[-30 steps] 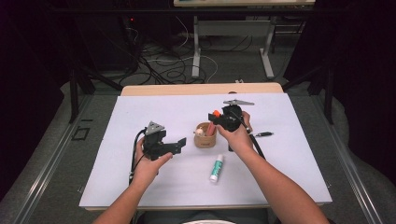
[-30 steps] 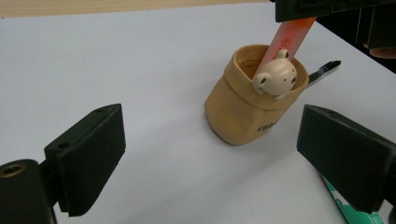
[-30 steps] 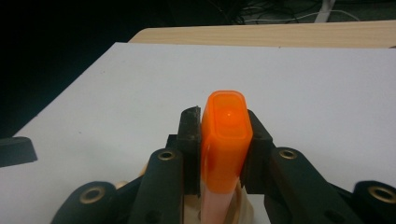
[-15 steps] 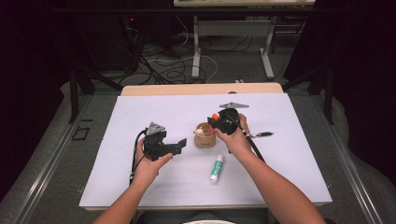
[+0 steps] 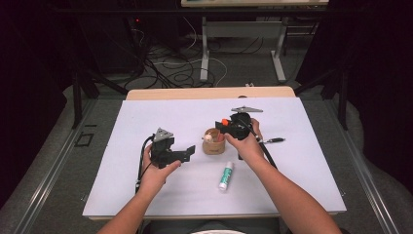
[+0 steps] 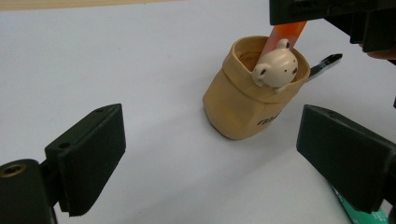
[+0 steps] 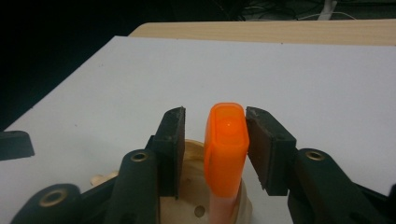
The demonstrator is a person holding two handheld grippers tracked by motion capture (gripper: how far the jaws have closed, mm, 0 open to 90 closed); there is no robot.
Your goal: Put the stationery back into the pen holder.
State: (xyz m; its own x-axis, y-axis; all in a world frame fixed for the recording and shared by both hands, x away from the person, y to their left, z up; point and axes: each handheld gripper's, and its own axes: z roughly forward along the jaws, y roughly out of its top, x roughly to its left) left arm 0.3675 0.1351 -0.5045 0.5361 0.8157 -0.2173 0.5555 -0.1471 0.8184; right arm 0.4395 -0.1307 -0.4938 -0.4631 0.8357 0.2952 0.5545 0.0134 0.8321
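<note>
A tan cup (image 5: 213, 144) with a small bear figure (image 6: 278, 67) on its rim stands mid-table. An orange marker (image 7: 226, 149) stands in the cup (image 6: 243, 107), leaning on the rim. My right gripper (image 5: 221, 127) hovers just above the cup. Its jaws have just been opening and now flank the marker's cap (image 5: 224, 122), with a gap at the left pad (image 7: 173, 140). My left gripper (image 5: 187, 152) is held left of the cup, open and wide with nothing between its pads (image 6: 93, 158).
A green-and-white glue stick (image 5: 225, 176) lies in front of the cup. A black pen (image 5: 272, 141) lies to the right of it, behind my right hand. The white sheet (image 5: 146, 117) covers most of the table.
</note>
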